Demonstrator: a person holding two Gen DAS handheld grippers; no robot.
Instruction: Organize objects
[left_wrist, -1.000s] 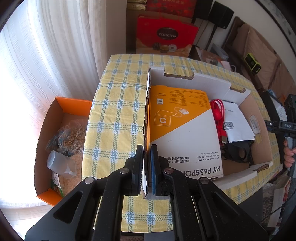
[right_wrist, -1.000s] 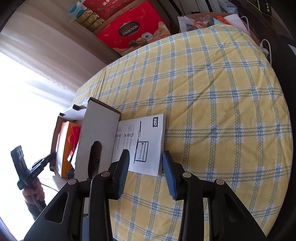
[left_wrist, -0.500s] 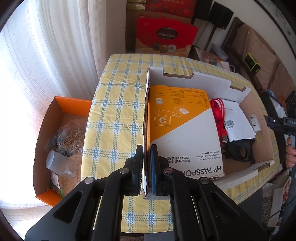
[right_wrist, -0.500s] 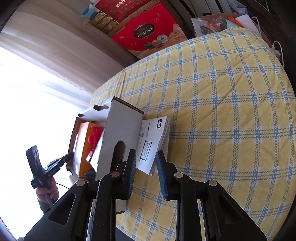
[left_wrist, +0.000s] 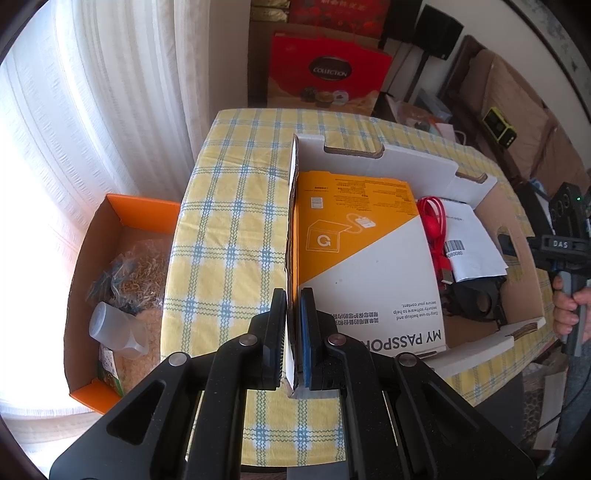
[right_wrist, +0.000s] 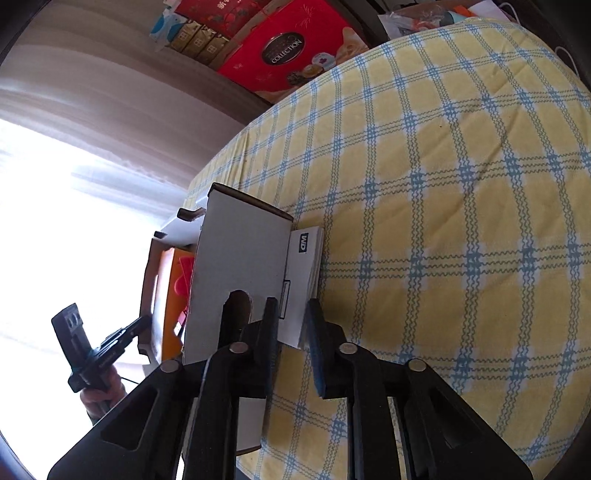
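An open cardboard box (left_wrist: 388, 162) stands on the yellow checked table. In it lie an orange-and-white My Passport carton (left_wrist: 362, 266), a red cable (left_wrist: 432, 221), a white sheet with a barcode (left_wrist: 469, 243) and a black item (left_wrist: 476, 299). My left gripper (left_wrist: 293, 332) is shut on the box's left wall. Outside the box's right wall (right_wrist: 240, 258), a white WD booklet (right_wrist: 304, 258) leans against it. My right gripper (right_wrist: 291, 325) is closing tight on the booklet's near edge, and its pads pinch it.
An orange box (left_wrist: 122, 206) with a plastic cup and bags sits on the floor left of the table, by the curtain. A red gift box (left_wrist: 328, 74) stands behind the table. The checked cloth (right_wrist: 443, 221) stretches right of the booklet. A hand (left_wrist: 569, 314) shows at the right edge.
The right gripper moved in over the booklet and its jaws narrowed onto the near edge. The booklet now tilts up against the box wall. The left gripper kept still on the box.
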